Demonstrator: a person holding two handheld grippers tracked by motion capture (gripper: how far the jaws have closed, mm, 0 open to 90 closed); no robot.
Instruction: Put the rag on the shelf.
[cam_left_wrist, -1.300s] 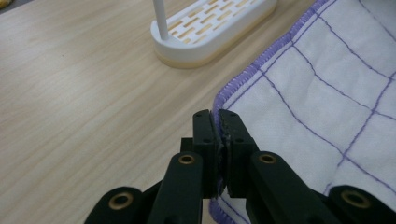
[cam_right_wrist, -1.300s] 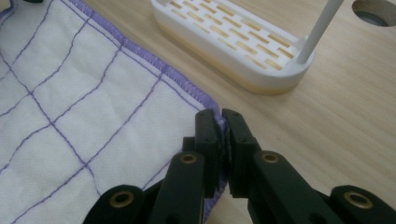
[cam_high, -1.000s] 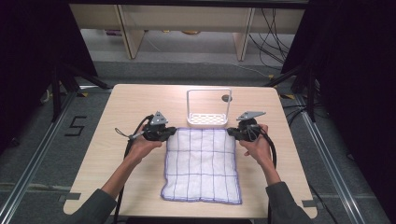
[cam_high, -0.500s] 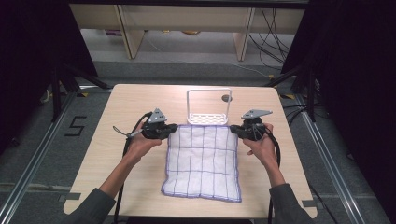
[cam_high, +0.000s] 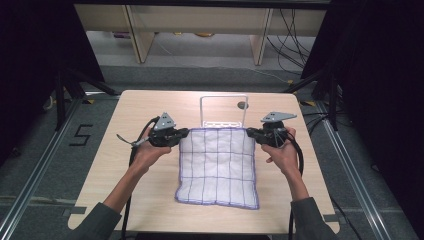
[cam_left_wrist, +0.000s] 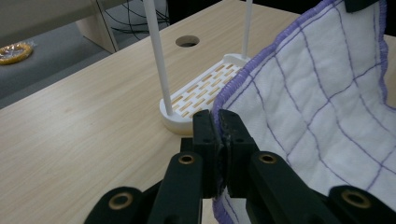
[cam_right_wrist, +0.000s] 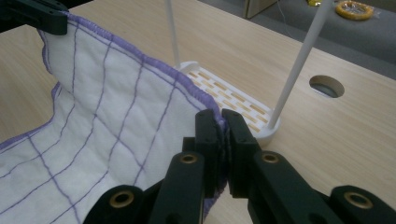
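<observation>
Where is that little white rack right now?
In the high view the white rack stands at the table's far middle, just beyond the checked cloth's far edge, beside a round hole.

Change over the last second, high view. The left gripper (cam_high: 183, 136) and the right gripper (cam_high: 251, 134), each clamped on a far corner of the white cloth (cam_high: 218, 167) with purple grid lines, have risen slightly and drawn the far hem taut between them. The hem now hangs level with the base of the white rack (cam_high: 223, 111), overlapping its near edge, where a second ago it lay just short of it. The near hem has slid a little toward the rack along the table (cam_high: 100, 170), and the cloth's sides have narrowed inward.
</observation>
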